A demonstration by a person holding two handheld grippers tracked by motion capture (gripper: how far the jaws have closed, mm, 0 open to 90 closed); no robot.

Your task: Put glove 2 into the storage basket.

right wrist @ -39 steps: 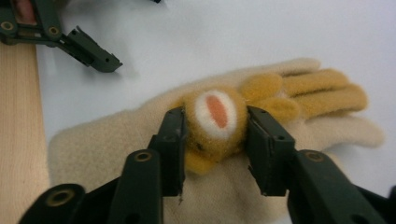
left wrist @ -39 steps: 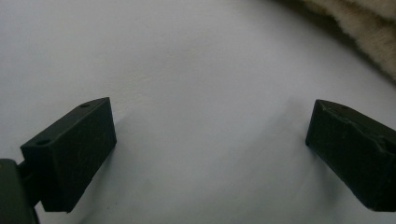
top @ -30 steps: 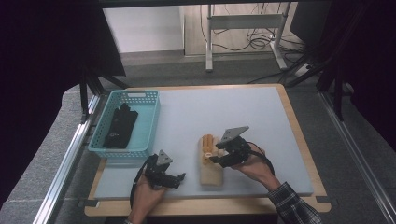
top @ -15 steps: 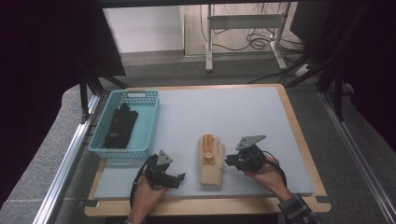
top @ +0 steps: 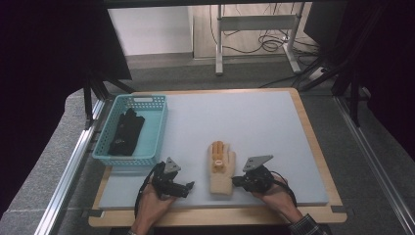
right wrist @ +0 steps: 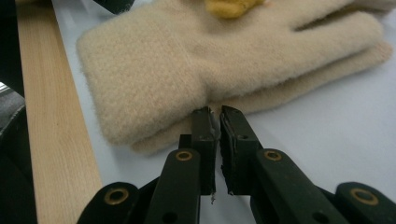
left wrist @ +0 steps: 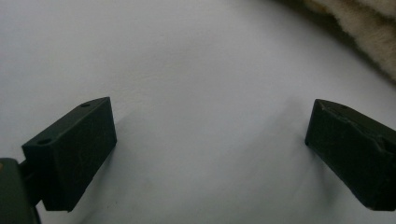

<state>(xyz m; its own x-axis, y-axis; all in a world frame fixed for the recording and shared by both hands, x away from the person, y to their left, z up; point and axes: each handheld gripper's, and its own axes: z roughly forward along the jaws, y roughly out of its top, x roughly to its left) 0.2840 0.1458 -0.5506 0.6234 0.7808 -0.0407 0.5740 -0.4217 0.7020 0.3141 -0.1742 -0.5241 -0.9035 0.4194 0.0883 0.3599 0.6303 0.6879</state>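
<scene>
Right gripper [right wrist: 218, 112]: jaws just closed in, now all but together with a thin slit left, tips right against the near edge of a beige glove [right wrist: 187, 60]. Cannot tell whether any fabric is nipped between them. In the high view, right gripper [top: 236, 181] low over the mat, aiming toward 9 o'clock at the glove's cuff.

Left gripper [left wrist: 210, 126]: jaws wide apart over bare mat, nothing between them, a strip of beige fleece at 1 o'clock in its own view. In the high view, left gripper [top: 190, 186] aiming toward 3 o'clock, cuff just beyond its tips, not touching.

Glove [top: 221, 169] flat on the pale mat [top: 244, 117], between the two grippers, cuff at 6 o'clock, fingers toward 12, yellow patch [top: 218, 155] on top.

At 11 o'clock from the left gripper, a teal basket [top: 161, 127] with a black glove [top: 126, 132] inside. Under the mat, a wooden board [top: 307, 122], its edge also at 9 o'clock in the right gripper view.
</scene>
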